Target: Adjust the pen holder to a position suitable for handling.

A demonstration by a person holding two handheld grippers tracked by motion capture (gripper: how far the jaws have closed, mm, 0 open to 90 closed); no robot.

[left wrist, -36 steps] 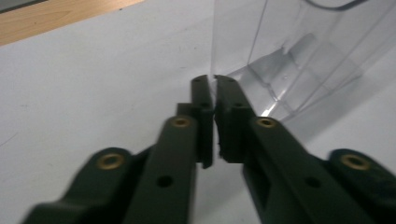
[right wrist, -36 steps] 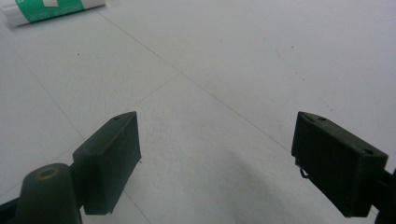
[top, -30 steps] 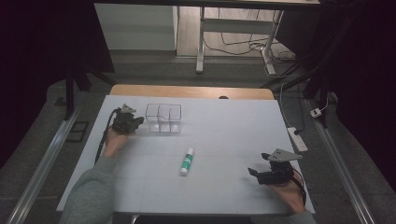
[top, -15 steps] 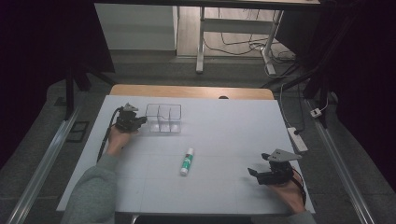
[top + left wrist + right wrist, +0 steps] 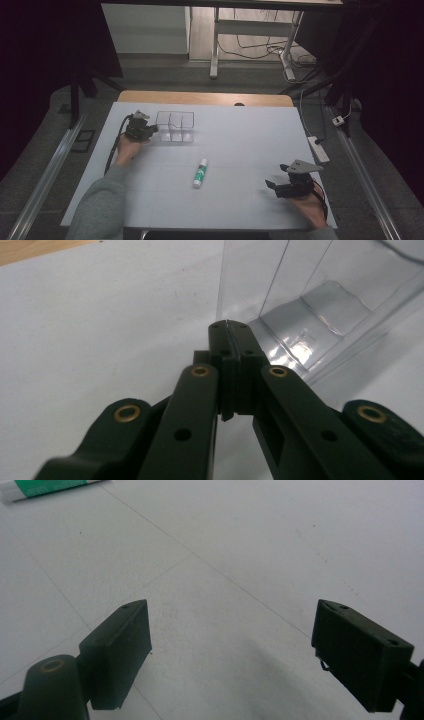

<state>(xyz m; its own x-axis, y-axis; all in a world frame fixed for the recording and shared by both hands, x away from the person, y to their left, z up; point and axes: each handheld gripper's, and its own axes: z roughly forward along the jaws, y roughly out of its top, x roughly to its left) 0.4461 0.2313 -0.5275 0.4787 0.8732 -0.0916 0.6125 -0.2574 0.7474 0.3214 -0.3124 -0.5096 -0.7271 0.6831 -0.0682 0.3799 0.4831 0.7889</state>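
Note:
A clear plastic box (image 5: 175, 127) with compartments stands at the back left of the white table (image 5: 240, 135). My left gripper (image 5: 153, 129) is at its left end. In the left gripper view the jaws of that gripper (image 5: 233, 332) are shut together, with a thin edge of the box's (image 5: 320, 295) wall pinched at the tips. A white and green glue stick (image 5: 200, 173) lies flat in the middle of the table. My right gripper (image 5: 271, 185) rests near the front right, pointing left, open with bare table between its pads (image 5: 230, 630). The glue stick (image 5: 45, 487) lies far ahead of it.
A wooden strip (image 5: 200, 97) runs along the table's far edge. A white power strip (image 5: 318, 149) lies off the right side, and a metal rail (image 5: 45, 180) runs along the left. A desk frame (image 5: 215, 45) and cables stand behind.

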